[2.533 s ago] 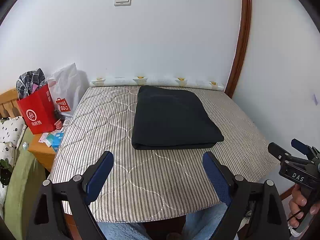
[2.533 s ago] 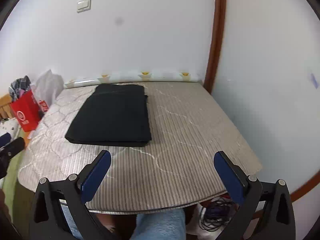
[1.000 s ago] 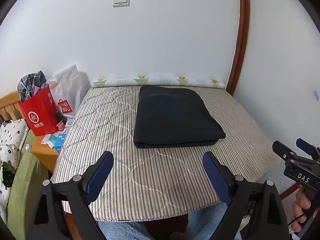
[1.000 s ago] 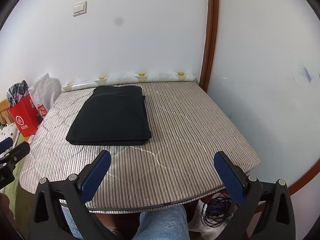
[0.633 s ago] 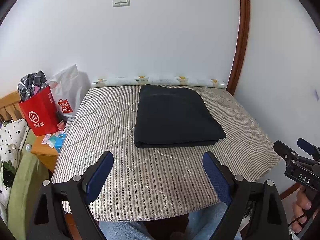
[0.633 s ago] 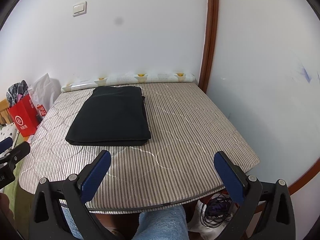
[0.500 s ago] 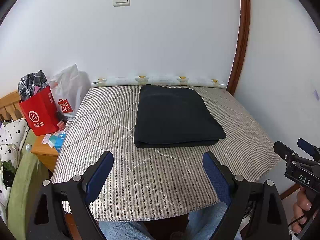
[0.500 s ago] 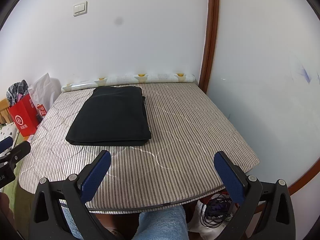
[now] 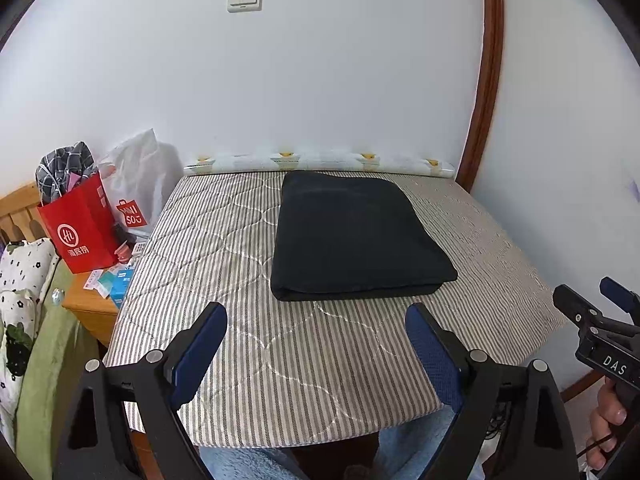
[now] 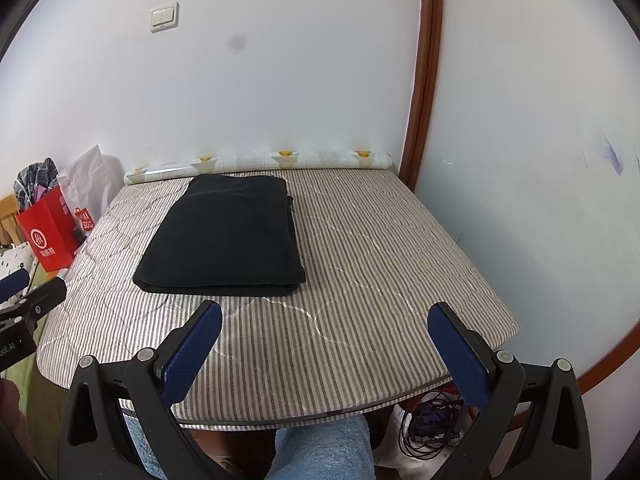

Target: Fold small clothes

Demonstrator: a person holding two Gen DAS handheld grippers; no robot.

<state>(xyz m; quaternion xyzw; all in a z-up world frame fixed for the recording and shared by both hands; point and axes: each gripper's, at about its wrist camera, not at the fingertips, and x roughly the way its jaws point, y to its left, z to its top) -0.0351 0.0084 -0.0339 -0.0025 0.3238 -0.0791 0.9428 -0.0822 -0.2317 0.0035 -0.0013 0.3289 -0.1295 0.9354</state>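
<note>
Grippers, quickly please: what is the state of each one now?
Left gripper: open, holding nothing.
Right gripper: open, holding nothing.

Reading "DAS" in white letters on the black body of the right gripper (image 9: 618, 312). Showing "MINI SO" in red on the white plastic bag (image 9: 138, 184). Bearing a round white "HL" logo over white Chinese characters, too small to read, on the red paper bag (image 9: 80, 228).
</note>
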